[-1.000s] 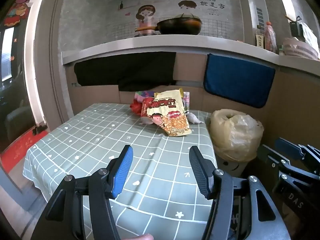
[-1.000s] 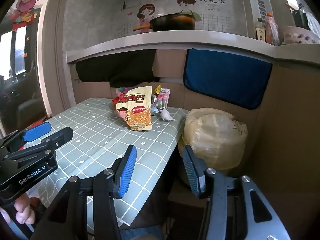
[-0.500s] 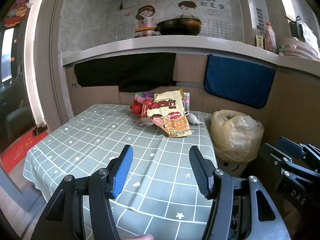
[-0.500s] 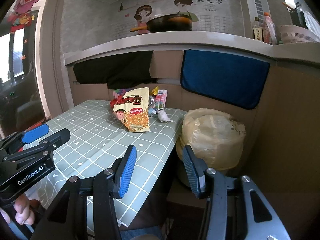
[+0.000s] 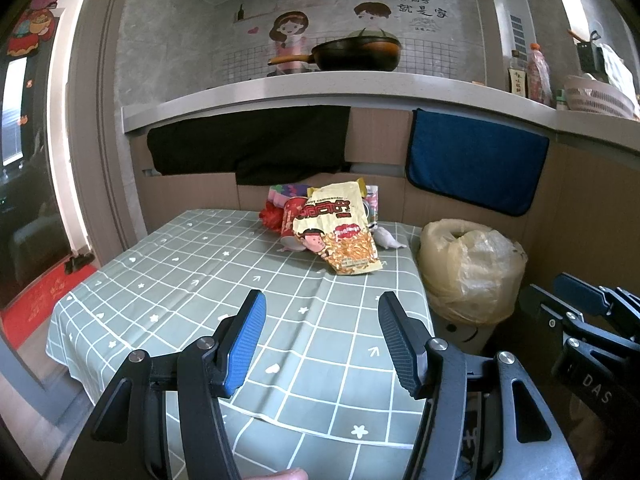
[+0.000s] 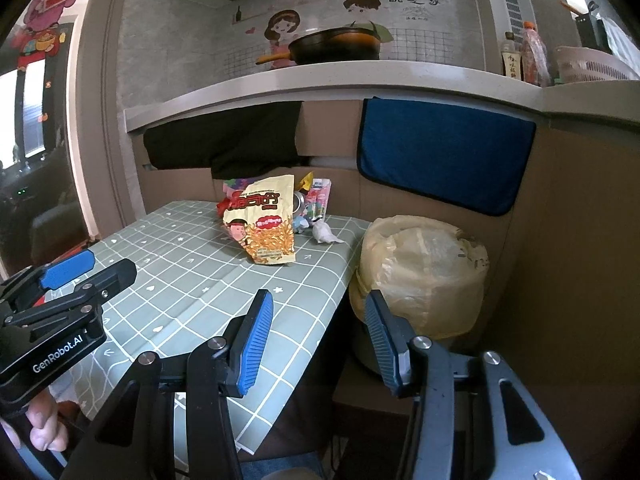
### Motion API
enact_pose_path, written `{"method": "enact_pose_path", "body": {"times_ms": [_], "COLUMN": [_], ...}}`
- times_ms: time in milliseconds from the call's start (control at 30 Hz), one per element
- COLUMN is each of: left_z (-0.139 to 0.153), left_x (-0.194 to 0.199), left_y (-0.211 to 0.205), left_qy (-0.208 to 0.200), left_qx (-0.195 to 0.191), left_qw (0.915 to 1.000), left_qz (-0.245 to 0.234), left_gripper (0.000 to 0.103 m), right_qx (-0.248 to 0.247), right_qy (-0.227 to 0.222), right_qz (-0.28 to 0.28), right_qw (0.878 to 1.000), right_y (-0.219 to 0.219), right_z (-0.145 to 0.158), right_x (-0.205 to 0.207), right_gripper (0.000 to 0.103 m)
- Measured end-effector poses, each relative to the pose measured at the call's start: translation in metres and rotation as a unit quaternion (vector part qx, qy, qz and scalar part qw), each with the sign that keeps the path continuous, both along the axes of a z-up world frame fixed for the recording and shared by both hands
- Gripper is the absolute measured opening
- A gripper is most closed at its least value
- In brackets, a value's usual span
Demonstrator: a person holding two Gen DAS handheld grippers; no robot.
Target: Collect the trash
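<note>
Left wrist view looks over the tabletop (image 5: 224, 280) with its green checked cloth, and the left claw (image 5: 320, 344) hangs above the near edge, jaws apart with nothing between them. The right claw (image 6: 318, 340) is likewise spread and empty, poised over the gap between the cloth's corner and the bin (image 6: 420, 272) lined with a yellowish bag. All the trash sits in one pile at the far end, against the wall: a yellow snack bag (image 5: 340, 232) in front, a red can (image 5: 291, 220) and red wrapper (image 5: 270, 216) behind it, a crumpled white tissue (image 5: 387, 238) just beside — well apart from both claws. By my reading the job has not started; nothing has been lifted, and every piece has yet to go into the bin, which stands on the floor just past the tabletop's right edge. Only the right wrist view shows a small pink carton (image 6: 320, 200) standing clear behind the snack bag, and fingers (image 6: 44, 432) gripping the left tool's handle; the left wrist view alone shows the cloth's whole left side and the red mat (image 5: 36, 300) on the floor.
</note>
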State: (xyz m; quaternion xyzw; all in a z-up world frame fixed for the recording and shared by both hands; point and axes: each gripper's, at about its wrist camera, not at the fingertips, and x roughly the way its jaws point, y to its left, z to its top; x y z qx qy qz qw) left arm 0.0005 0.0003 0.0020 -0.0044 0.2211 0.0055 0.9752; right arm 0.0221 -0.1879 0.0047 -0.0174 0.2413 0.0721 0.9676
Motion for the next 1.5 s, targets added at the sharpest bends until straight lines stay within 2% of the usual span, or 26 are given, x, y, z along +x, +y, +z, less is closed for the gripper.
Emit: {"method": "enact_pose_path", "body": {"times_ms": [1500], "left_z": [-0.0002], "left_x": [0.0002], "left_y": [-0.0051], "left_qy": [0.002], "left_qx": [-0.002], "left_qw": [1.0000], "left_qz": [-0.007], "left_gripper": [0.059], "right_qx": [0.000], "right_qy": [0.001], "right_qz": [-0.009], "right_qw": [1.000], "right_y": [-0.0035], "right_z": [0.0009], "right_x": [-0.0018], "right_gripper": [0.046]}}
